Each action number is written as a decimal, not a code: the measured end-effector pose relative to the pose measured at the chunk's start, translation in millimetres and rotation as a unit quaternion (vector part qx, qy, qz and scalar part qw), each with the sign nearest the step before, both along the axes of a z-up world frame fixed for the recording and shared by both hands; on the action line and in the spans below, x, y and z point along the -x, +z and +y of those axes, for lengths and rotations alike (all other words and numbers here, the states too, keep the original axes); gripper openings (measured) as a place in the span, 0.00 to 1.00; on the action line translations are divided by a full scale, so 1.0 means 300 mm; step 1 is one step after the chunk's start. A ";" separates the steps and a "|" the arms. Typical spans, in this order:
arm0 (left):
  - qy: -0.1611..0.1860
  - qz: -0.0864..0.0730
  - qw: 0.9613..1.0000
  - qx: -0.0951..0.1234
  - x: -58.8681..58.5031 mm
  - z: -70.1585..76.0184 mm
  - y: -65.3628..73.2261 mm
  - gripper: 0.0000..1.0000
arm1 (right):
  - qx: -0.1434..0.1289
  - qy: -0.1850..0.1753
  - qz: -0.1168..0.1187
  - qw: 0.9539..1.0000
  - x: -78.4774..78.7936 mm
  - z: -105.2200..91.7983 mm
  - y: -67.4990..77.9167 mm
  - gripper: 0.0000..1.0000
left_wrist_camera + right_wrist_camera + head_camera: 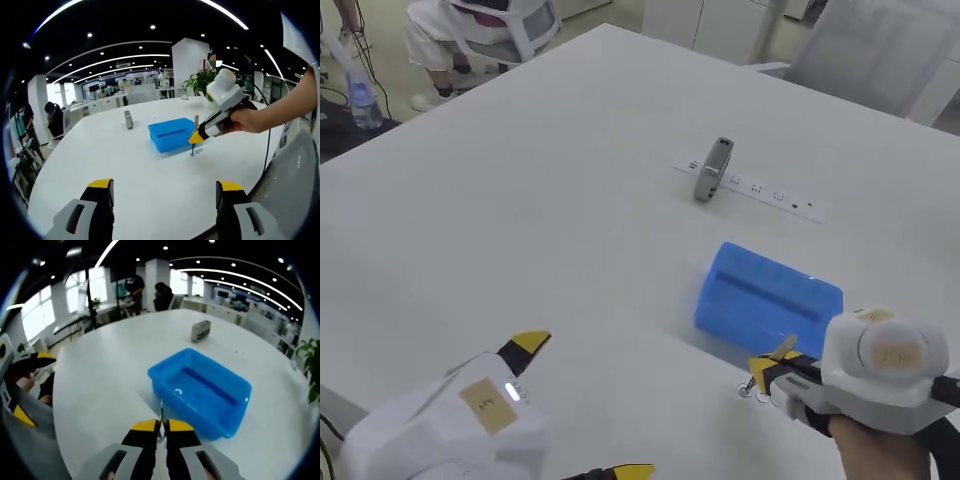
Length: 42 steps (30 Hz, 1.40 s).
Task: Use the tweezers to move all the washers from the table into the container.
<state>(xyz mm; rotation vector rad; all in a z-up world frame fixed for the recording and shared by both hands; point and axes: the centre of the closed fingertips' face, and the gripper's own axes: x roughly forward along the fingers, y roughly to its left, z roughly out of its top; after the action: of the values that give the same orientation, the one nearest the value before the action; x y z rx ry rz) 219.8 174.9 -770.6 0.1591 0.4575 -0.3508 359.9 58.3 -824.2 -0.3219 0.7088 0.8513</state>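
Closest in, the left gripper (578,408) hangs low over the near part of the desk (520,220), its yellow-tipped fingers (102,186) spread wide with nothing between them. Over on the right, the right gripper (770,372) has its fingers (147,426) pressed together on the tweezers (782,350), which point down at the desk. A couple of washers (198,150) lie on the desk right at the tweezers' tip, just beside a near corner of the blue container (770,295). Whether the tip touches a washer I cannot tell. Farther back, well apart from the container, a grey device (713,168) sits on a white power strip (750,187)
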 end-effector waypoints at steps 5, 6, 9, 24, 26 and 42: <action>0.004 -0.004 1.000 0.001 -0.002 0.005 0.005 0.86 | -0.010 -0.002 0.003 1.000 0.006 0.000 0.033 0.02; 0.004 -0.005 1.000 -0.001 -0.002 0.006 0.005 0.87 | -0.015 -0.002 0.003 1.000 0.006 0.004 0.047 0.02; 0.009 -0.010 1.000 -0.002 -0.006 0.013 0.011 0.88 | -0.026 -0.001 -0.001 1.000 0.008 0.015 0.088 0.02; 0.016 -0.015 1.000 -0.010 -0.011 0.027 0.014 0.90 | -0.099 -0.030 -0.040 0.994 -0.123 0.051 0.277 0.02; 0.016 -0.013 1.000 -0.009 -0.010 0.026 0.013 0.90 | -0.096 -0.034 -0.045 0.994 -0.149 0.057 0.267 0.02; 0.017 -0.012 1.000 -0.009 -0.011 0.027 0.012 0.90 | -0.063 -0.066 -0.020 0.996 -0.253 0.046 0.089 0.02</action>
<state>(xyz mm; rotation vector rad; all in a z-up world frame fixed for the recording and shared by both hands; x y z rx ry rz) 223.0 183.1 -767.1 0.1733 0.4397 -0.3113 435.8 72.1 -797.4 -0.1770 0.6291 0.7580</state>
